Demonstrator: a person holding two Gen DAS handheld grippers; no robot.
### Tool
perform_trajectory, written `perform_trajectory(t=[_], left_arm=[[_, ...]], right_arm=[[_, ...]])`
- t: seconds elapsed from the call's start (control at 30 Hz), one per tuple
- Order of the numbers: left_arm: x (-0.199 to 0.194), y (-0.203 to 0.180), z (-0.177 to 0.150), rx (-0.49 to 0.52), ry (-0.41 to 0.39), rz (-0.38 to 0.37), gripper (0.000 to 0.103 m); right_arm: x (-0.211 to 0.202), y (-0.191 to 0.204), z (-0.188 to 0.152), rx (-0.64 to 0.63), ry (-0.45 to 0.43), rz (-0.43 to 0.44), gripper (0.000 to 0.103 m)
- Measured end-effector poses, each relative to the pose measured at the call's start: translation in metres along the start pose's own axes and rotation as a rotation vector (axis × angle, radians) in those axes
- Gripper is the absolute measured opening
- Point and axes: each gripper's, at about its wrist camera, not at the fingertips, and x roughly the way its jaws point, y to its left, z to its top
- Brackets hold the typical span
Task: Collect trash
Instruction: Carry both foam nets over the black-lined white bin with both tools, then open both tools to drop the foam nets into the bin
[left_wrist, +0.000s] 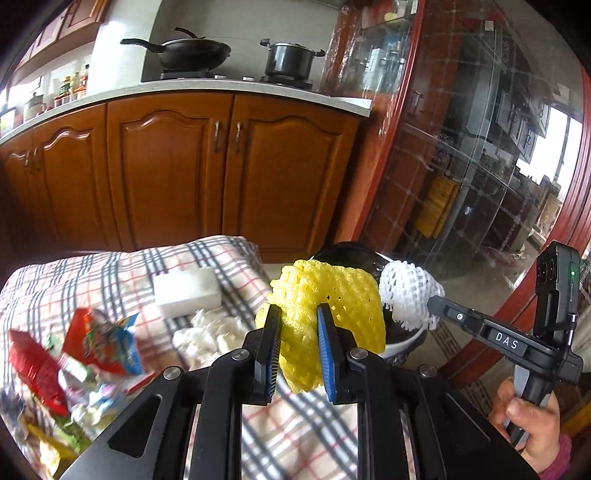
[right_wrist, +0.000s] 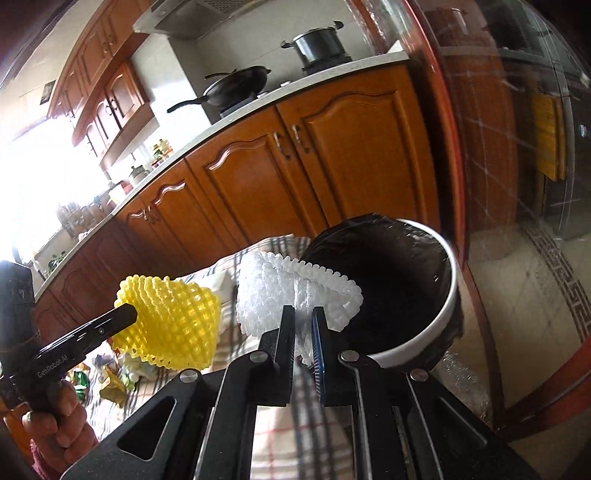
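My left gripper is shut on a yellow foam fruit net and holds it above the plaid cloth, near the bin. My right gripper is shut on a white foam fruit net and holds it at the mouth of a white bin lined with a black bag. In the left wrist view the white net and right gripper hang over the bin. In the right wrist view the yellow net and left gripper are to the left.
A plaid cloth carries a white foam block, white crumpled scraps and colourful wrappers. Wooden kitchen cabinets stand behind, with a wok and pot on the stove. A glass door is at the right.
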Motion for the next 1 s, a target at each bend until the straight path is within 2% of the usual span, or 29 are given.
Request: perform_trajectory(t=[0.23,0.37,0.63,0.73,0.77,0.83,0.87,0.9,1.0], left_arm=[[0.057,-0.01,0.03,0.027,0.041,-0.008,0.018],[0.097,-0.017,0.046,0.043,0.092,-0.013,0.019],[0.166,-0.031,0.059,0.072,0.178,0.001,0.02],[0.175,-0.035,0.059,0.074,0.197,0.003,0.025],[0.176,-0.036,0.06,0.075,0.197,0.003,0.029],[0.176,-0.036,0.06,0.075,0.192,0.002,0.04],[0.173,-0.038,0.059,0.075,0.185,0.003,0.049],[0.167,-0.04,0.056,0.074,0.175,0.003,0.053],[0.153,-0.037,0.049,0.066,0.159,0.002,0.057]], right_arm=[[0.017,-0.029,0.016,0.038,0.028,-0.015,0.009],[0.029,-0.042,0.025,0.054,0.053,-0.026,0.009],[0.056,-0.066,0.037,0.075,0.113,-0.047,0.009],[0.064,-0.07,0.037,0.086,0.132,-0.05,0.014],[0.065,-0.071,0.037,0.09,0.135,-0.049,0.019],[0.066,-0.073,0.036,0.101,0.135,-0.043,0.033],[0.066,-0.075,0.036,0.107,0.129,-0.039,0.047],[0.065,-0.076,0.036,0.113,0.123,-0.033,0.056],[0.061,-0.078,0.036,0.122,0.108,-0.032,0.056]])
